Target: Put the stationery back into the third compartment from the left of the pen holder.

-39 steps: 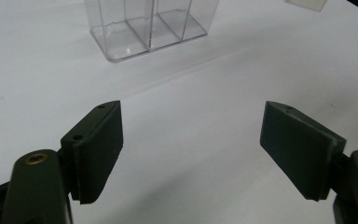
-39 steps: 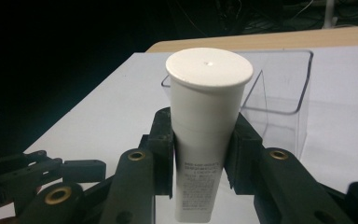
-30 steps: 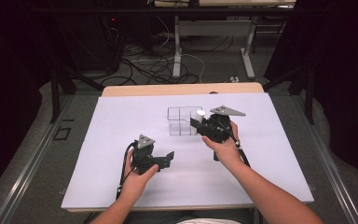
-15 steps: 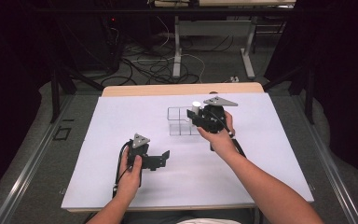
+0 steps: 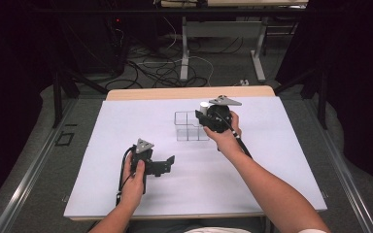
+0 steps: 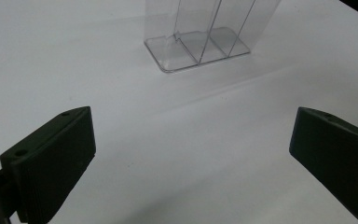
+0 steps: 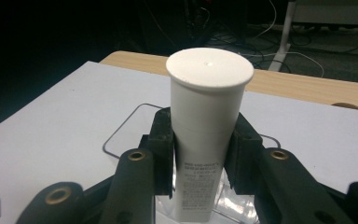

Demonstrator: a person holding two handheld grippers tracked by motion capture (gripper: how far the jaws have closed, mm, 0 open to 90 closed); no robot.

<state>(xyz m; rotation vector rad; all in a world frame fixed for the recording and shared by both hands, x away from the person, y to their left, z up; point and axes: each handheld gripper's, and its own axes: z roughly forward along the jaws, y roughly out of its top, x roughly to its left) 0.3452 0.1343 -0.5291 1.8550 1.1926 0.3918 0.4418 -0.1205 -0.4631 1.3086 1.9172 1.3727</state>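
Note:
A clear plastic organizer (image 5: pixel 190 126) with several compartments stands on the white table sheet (image 5: pixel 126 121). My right gripper (image 5: pixel 204 114) is shut on a white capped tube (image 7: pixel 207 126), upright over the organizer's right end; its lower end sits between the clear walls (image 7: pixel 135 119). The tube's cap (image 5: pixel 204 104) shows above the jaws. My left gripper (image 5: pixel 167 165) rests open at the front left, its jaws wide apart with nothing between them, aimed at the organizer (image 6: pixel 200 39) farther off.
The sheet covers a wooden table whose far edge (image 5: pixel 189 92) shows bare. Beyond it are table legs (image 5: pixel 184 48) and cables on the floor. Bare sheet lies left of and in front of the organizer.
My right gripper has carried the white tube back and to the right, from in front of the organizer to above its right end. The left gripper drifted slightly left, still open.

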